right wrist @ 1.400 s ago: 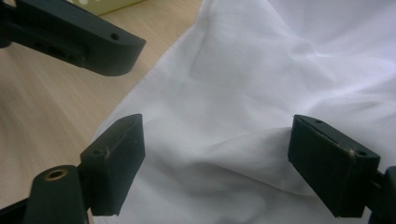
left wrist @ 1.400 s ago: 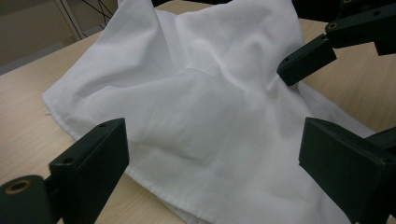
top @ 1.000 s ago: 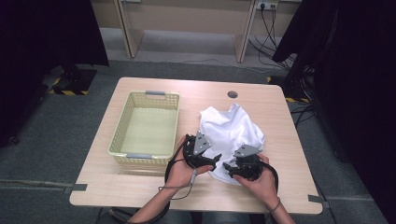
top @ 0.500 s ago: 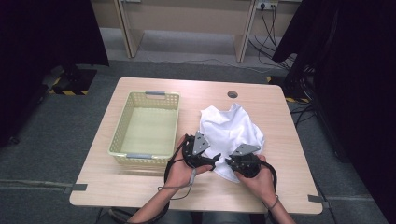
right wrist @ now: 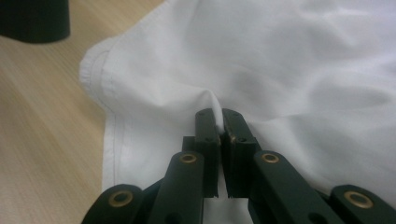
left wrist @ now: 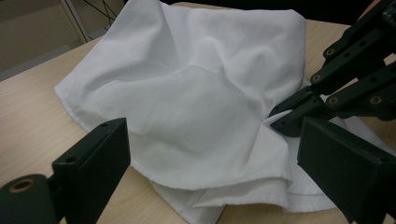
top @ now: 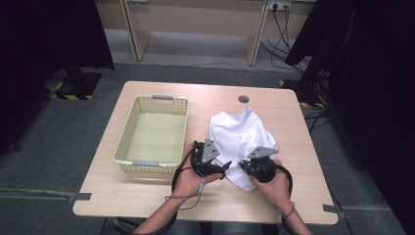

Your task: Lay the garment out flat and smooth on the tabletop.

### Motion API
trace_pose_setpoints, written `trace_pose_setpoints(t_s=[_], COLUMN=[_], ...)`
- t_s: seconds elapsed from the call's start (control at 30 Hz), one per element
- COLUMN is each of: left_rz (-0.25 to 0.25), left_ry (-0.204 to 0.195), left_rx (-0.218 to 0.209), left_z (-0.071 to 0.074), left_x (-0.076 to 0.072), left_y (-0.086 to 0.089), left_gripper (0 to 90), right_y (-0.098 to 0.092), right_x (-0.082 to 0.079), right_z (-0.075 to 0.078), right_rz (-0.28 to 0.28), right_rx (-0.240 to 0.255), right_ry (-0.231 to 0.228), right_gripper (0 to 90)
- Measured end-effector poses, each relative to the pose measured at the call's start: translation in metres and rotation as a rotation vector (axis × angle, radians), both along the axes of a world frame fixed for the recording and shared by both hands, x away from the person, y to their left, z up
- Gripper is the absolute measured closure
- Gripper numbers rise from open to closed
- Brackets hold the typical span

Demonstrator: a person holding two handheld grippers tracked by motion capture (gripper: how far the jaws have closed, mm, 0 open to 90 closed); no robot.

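Note:
A crumpled white cloth lies on the wooden table, right of a yellow basket. My right gripper is at the cloth's near edge. Its jaws have just been closing and now stand shut on a small fold of the cloth, pinched at the right gripper tips. My left gripper sits just left of it, open. In the left gripper view the left gripper straddles the cloth's hemmed corner without pressing it, and the right gripper grips the cloth at the right.
The basket is empty and stands left of the cloth. A round cable hole sits near the table's far edge. Bare tabletop runs along the near side. Dark curtains and cables stand beyond the table.
The right gripper's jaws have closed onto a fold at the cloth's near edge. Both hands have stayed about where they were.

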State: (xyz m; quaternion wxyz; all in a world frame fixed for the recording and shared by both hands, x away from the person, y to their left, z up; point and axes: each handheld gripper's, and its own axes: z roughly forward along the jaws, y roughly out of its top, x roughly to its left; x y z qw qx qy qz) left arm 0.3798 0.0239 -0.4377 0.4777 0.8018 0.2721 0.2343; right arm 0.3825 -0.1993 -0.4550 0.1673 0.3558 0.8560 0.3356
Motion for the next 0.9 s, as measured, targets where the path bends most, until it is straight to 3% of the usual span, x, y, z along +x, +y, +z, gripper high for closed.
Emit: trace_pose_setpoints(t_s=[0.57,0.9], left_rz=[-0.004,-0.035], left_ry=[-0.011,-0.005], left_rx=[0.010,0.049], left_z=[-0.001,-0.008], left_x=[-0.001,-0.001], left_y=[-0.001,-0.010], left_gripper=[10.7,16.3], right_y=[-0.040,-0.051], right_x=[0.009,0.014], right_z=[0.055,0.067], right_rz=[-0.129,-0.201], right_rx=[0.214,0.296], right_ry=[-0.102,-0.126], right_gripper=[86.2,86.2])
